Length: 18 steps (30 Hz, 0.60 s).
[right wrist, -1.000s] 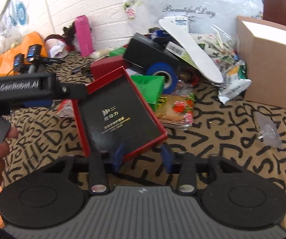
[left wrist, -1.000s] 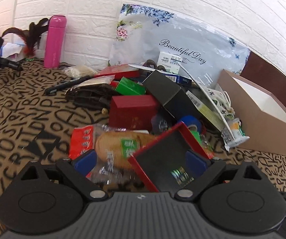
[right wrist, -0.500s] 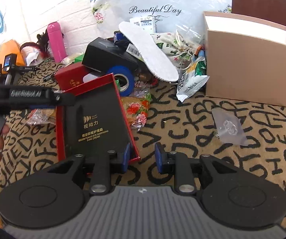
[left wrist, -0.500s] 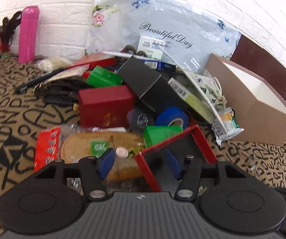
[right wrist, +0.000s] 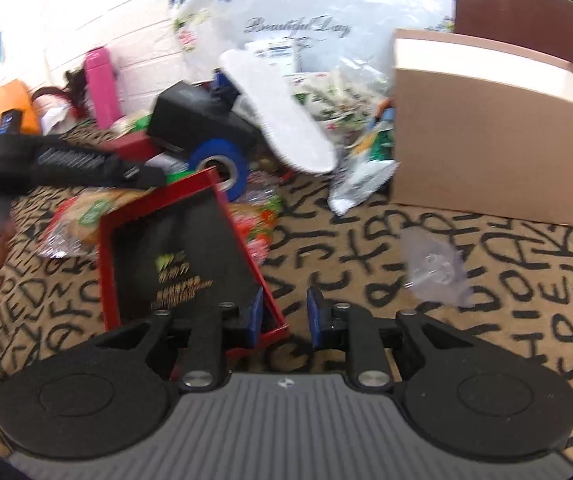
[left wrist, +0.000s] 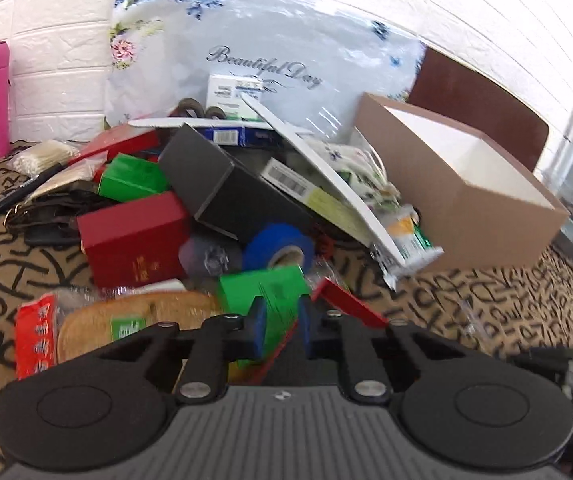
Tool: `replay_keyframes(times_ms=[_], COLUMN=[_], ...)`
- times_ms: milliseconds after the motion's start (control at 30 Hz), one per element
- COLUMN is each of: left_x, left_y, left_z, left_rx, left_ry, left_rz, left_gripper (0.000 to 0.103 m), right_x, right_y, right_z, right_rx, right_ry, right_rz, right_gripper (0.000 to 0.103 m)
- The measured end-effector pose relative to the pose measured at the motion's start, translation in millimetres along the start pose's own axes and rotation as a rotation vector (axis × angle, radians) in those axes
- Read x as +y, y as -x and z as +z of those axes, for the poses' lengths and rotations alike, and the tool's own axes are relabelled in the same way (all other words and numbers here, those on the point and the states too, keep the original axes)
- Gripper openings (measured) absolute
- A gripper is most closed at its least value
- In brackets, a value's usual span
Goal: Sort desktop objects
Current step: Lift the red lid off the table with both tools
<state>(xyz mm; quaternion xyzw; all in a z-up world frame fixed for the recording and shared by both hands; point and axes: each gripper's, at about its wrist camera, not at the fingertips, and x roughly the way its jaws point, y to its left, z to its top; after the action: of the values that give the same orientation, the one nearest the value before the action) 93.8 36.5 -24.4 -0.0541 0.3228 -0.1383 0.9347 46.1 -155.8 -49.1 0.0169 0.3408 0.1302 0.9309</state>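
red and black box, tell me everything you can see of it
The red and black box is flat and looks like cardboard: red rim and sides, matte black face with blurred gold lettering. It sits tilted, far end raised toward the blue tape roll. The right gripper has one finger at its near corner, jaws apart. The left gripper straddles its red edge; whether it clamps is unclear.

The right gripper hangs low over the lettered cloth, jaws apart, its left finger at the near corner of a red tray. The left gripper reaches in at the tray's far edge. Behind lie blue tape, a white insole and a cardboard box.
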Motion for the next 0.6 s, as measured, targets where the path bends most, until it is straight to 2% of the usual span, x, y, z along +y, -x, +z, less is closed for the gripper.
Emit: replay_keyframes(times_ms=[133, 300, 467, 600], left_x=[-8.6, -17.1, -19.7, -22.2], left_y=[8.0, 14.0, 14.2, 15.5], left_z=[-20.2, -49.4, -53.8, -50.3], left_rx=[0.073, 0.135, 0.149, 0.148], left_ry=[0.018, 0.059, 0.075, 0.068], left_rz=[-0.009, -0.051, -0.062, -0.061], left_gripper=[0.014, 0.015, 0.029, 0.030], right_x=[-9.6, -11.4, -15.0, -12.2], right_y=[0.5, 14.5, 31.5, 40.0], right_z=[1.7, -6.5, -20.1, -33.2], right_rx=[-0.013, -0.021, 0.002, 0.032], right_ry=[-0.037, -0.015, -0.023, -0.009], right_rz=[-0.029, -0.058, -0.066, -0.099], right_gripper=[0.023, 0.027, 0.029, 0.029])
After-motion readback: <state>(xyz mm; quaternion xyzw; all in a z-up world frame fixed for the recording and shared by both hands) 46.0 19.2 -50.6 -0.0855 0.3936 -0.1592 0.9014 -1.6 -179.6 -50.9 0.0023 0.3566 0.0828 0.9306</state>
